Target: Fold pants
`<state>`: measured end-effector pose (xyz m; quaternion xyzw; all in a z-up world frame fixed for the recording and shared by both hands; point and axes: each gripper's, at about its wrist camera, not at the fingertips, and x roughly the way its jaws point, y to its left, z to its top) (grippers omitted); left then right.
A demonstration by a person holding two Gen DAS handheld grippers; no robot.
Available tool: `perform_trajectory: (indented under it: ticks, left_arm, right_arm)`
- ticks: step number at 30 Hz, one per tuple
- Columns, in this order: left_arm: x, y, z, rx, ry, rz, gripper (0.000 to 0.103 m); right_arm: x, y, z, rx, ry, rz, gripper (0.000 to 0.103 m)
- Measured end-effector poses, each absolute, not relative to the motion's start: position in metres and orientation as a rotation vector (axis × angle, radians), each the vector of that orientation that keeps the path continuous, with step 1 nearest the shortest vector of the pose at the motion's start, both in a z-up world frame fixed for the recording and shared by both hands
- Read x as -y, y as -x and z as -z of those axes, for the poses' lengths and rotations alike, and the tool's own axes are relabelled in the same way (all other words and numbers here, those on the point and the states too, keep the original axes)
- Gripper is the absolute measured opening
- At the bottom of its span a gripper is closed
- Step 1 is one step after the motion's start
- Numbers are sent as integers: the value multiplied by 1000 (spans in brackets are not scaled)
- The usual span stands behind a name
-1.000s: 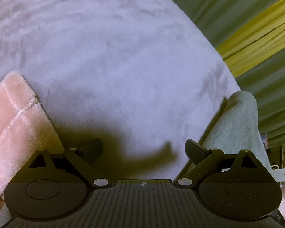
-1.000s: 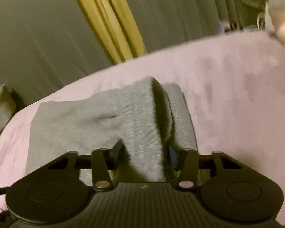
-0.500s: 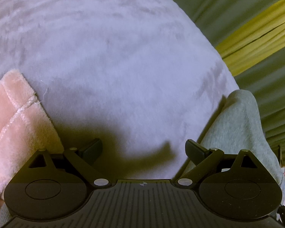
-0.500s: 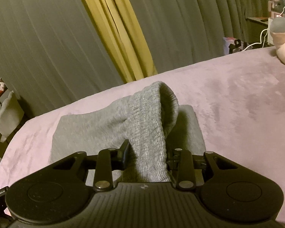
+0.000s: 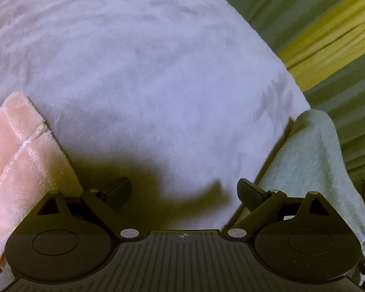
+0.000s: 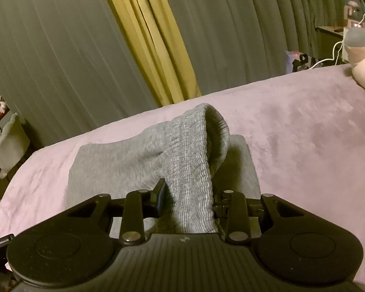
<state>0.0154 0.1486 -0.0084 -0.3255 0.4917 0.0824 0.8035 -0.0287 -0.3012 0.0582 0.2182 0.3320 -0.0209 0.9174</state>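
Observation:
The grey pants (image 6: pixel 124 163) lie partly folded on the lilac bed cover (image 6: pixel 304 131). My right gripper (image 6: pixel 187 194) is shut on the ribbed waistband (image 6: pixel 194 150) and holds it lifted above the folded part. In the left wrist view a lifted part of the grey pants (image 5: pixel 309 160) hangs at the right, beside the right fingertip. My left gripper (image 5: pixel 183 191) is open and empty, low over the bed cover (image 5: pixel 146 73).
A folded pink fleece garment (image 5: pixel 17 160) lies left of my left gripper. Green and yellow curtains (image 6: pixel 148 36) hang behind the bed. A side table with cables (image 6: pixel 338 36) stands at the far right. The bed edge (image 6: pixel 17 170) drops off at the left.
My right gripper has lifted the waistband higher and pulled back, so more curtain shows. The grey fabric has spread further into the left wrist view. The left gripper has barely moved.

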Motion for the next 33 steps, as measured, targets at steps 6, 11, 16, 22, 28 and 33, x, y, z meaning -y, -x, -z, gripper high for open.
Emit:
perform_trajectory:
  ticks: [6,11,16,22,28,33]
  left_arm:
    - [-121,-31,-11,-1057,527,47,98]
    - [-82,-57,-21,-1022,401,267,101]
    - [-34,-99,-15,-1060,239,419,101]
    - [-17,-127,7,-1128,172,516,102]
    - [-29,-147,26,-1192,236,606,102]
    - [-9,-151,25,-1167,183,672,102]
  right_arm:
    - [319,26,-32,-778,-401,72,70]
    - [347,25,-21,-786,-399,66,98]
    - [351,5,3,-831,-431,-44,98]
    - [367,-14,47,-842,-588,-176,99]
    - [387,-27,62,-906,-676,-294,99]
    - [384,-41,68,-912,-680,-358,99]
